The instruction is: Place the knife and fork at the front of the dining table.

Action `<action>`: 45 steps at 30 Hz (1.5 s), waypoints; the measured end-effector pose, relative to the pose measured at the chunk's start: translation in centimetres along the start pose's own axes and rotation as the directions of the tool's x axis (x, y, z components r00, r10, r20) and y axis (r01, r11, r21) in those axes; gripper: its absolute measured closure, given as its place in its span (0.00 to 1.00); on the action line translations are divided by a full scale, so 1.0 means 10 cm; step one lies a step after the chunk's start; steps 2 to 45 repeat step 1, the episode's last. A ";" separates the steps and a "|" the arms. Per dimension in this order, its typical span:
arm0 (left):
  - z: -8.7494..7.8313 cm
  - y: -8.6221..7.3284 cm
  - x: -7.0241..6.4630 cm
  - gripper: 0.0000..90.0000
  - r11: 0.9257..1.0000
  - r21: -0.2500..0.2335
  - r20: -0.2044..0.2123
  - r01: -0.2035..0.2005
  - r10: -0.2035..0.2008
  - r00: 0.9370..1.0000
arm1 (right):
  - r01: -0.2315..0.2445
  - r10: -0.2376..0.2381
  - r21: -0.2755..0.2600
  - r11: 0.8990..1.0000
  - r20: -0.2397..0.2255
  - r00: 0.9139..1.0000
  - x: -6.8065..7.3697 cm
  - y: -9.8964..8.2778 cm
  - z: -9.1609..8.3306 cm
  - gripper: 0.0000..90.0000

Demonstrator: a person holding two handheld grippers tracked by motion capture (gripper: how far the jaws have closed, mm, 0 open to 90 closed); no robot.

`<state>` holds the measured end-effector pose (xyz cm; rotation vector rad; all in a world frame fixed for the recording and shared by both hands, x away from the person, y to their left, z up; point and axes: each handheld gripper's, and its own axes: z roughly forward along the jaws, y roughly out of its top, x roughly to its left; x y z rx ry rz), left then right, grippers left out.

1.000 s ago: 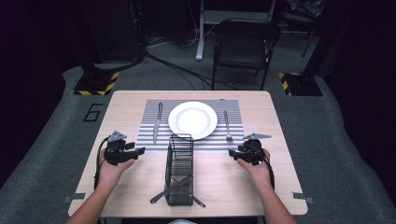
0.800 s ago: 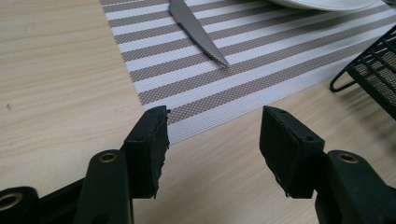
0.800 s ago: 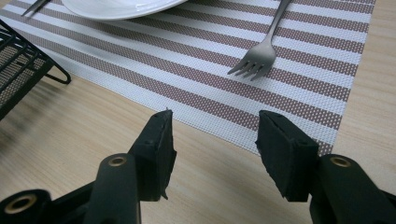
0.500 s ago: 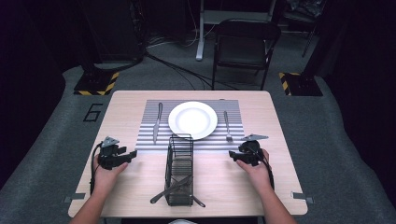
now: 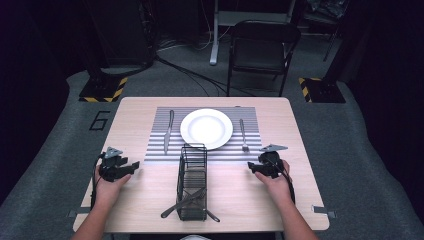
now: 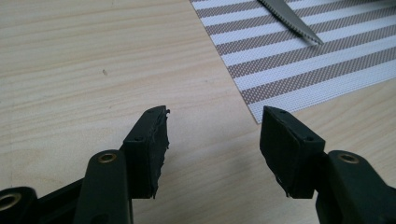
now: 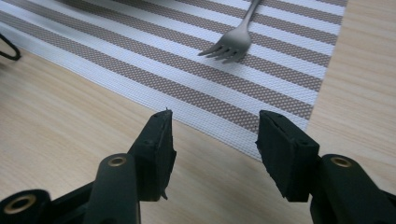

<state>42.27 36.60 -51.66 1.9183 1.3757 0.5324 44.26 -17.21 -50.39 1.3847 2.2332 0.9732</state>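
Knife (image 5: pixel 168 131) and fork (image 5: pixel 243 135) flank the plate (image 5: pixel 206 128); left claw (image 6: pixel 212 133) and right claw (image 7: pixel 212 133) spread, empty; floor reads "6" (image 5: pixel 100 120).

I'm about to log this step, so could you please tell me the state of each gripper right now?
Left gripper: open, holding nothing, over bare table.
Right gripper: open, holding nothing, near the placemat edge.

silver knife (image 5: pixel 168 131) and fork (image 5: pixel 243 135) lie flat beside the plate (image 5: pixel 206 128).
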 end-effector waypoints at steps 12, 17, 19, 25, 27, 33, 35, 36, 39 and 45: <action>0.00 0.00 0.00 0.46 1.000 0.003 -0.006 -0.005 0.005 1.000 | 0.001 -0.001 -0.011 1.000 0.004 1.000 -0.02 0.00 0.00 0.50; 0.00 0.00 0.00 0.46 1.000 0.003 -0.006 -0.005 0.005 1.000 | 0.001 -0.001 -0.011 1.000 0.004 1.000 -0.02 0.00 0.00 0.50; 0.00 0.00 0.00 0.46 1.000 0.003 -0.006 -0.005 0.005 1.000 | 0.001 -0.001 -0.011 1.000 0.004 1.000 -0.02 0.00 0.00 0.50; 0.00 0.00 0.00 0.46 1.000 0.003 -0.006 -0.005 0.005 1.000 | 0.001 -0.001 -0.011 1.000 0.004 1.000 -0.02 0.00 0.00 0.50; 0.00 0.00 0.00 0.46 1.000 0.003 -0.006 -0.005 0.005 1.000 | 0.001 -0.001 -0.011 1.000 0.004 1.000 -0.02 0.00 0.00 0.50; 0.00 0.00 0.00 0.46 1.000 0.003 -0.006 -0.005 0.005 1.000 | 0.001 -0.001 -0.011 1.000 0.004 1.000 -0.02 0.00 0.00 0.50; 0.00 0.00 0.00 0.46 1.000 0.003 -0.006 -0.005 0.005 1.000 | 0.001 -0.001 -0.011 1.000 0.004 1.000 -0.02 0.00 0.00 0.50; 0.00 0.00 0.00 0.46 1.000 0.003 -0.006 -0.005 0.005 1.000 | 0.001 -0.001 -0.011 1.000 0.004 1.000 -0.02 0.00 0.00 0.50; 0.00 0.00 0.00 0.46 1.000 0.003 -0.006 -0.005 0.005 1.000 | 0.001 -0.001 -0.011 1.000 0.004 1.000 -0.02 0.00 0.00 0.50; 0.00 0.00 0.00 0.46 1.000 0.003 -0.006 -0.005 0.005 1.000 | 0.001 -0.001 -0.011 1.000 0.004 1.000 -0.02 0.00 0.00 0.50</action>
